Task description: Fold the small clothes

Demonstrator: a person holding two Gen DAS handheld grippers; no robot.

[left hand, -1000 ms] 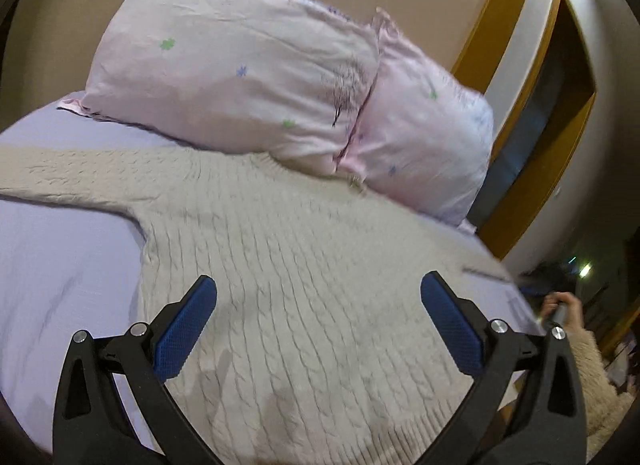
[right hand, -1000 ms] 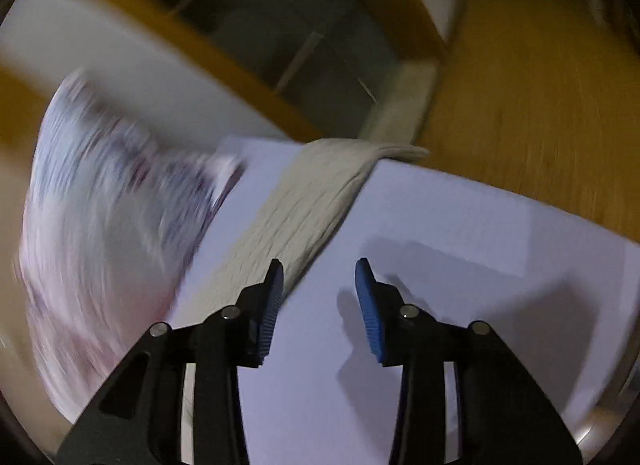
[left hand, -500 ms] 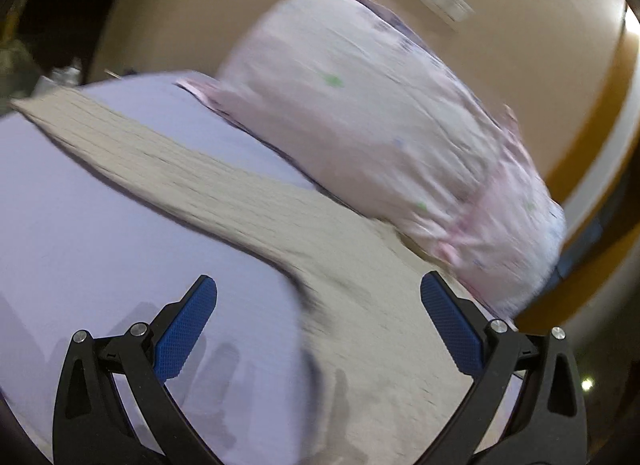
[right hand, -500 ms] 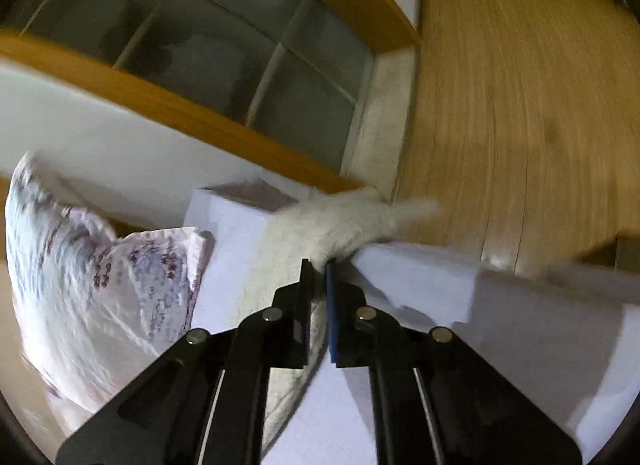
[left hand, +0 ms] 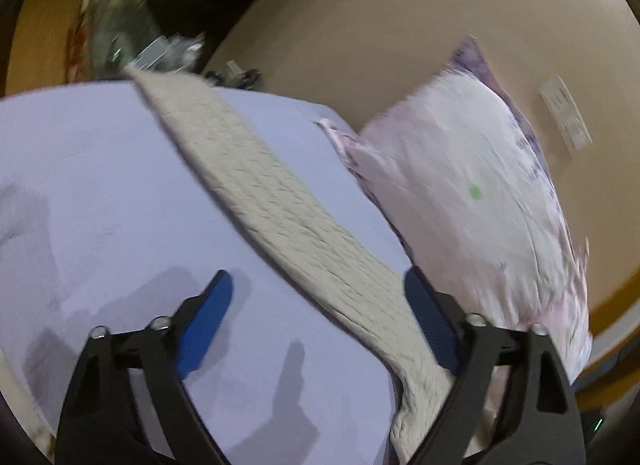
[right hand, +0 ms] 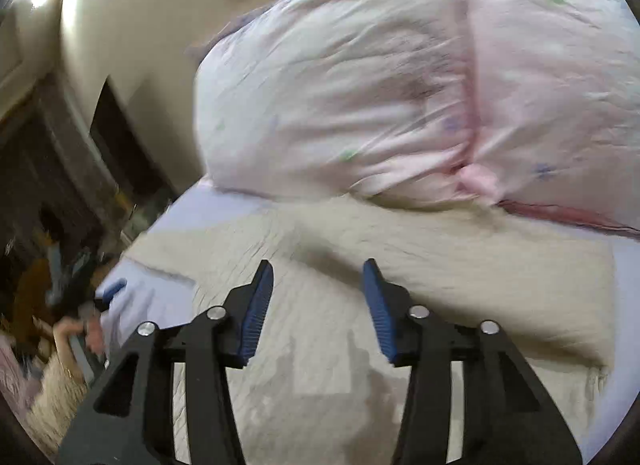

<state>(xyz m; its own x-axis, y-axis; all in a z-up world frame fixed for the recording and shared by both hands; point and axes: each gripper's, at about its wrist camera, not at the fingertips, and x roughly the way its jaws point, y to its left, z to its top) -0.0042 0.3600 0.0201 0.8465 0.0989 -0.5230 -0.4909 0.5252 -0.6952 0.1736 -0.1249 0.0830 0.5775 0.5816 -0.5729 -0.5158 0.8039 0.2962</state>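
Lying spread on the lilac bed (left hand: 100, 185), the cream cable-knit sweater (right hand: 400, 265) has its top edge touching the pink pillows (right hand: 400, 85) at the head of the bed. The pillows serve as the landmark here. In the left wrist view, one sleeve (left hand: 260, 193) runs as a long straight band away from the pillows toward the far corner of the bed, its cuff at the bed's edge near some blurred clutter. That sleeve's long axis points diagonally away from the pillows, with the shoulder end close below them. The left gripper (left hand: 320, 325) hovers over the sleeve's shoulder end, fingers spread wide and holding nothing, one pad just beside the knit's pillow-side edge.

In the right wrist view, the sweater's body lies flat directly in front of the pillows, with what looks like a fold already lying across it. The right gripper (right hand: 318, 305) hangs above the body, jaws apart and empty.

The knit looks thick, soft and floppy, fairly light but likely to stretch and sag if lifted by one point. It should not slip much on the pads. A sensible hold seems to be the sleeve near the cuff or along its edge, pinching the whole thickness so it carries over onto the body.
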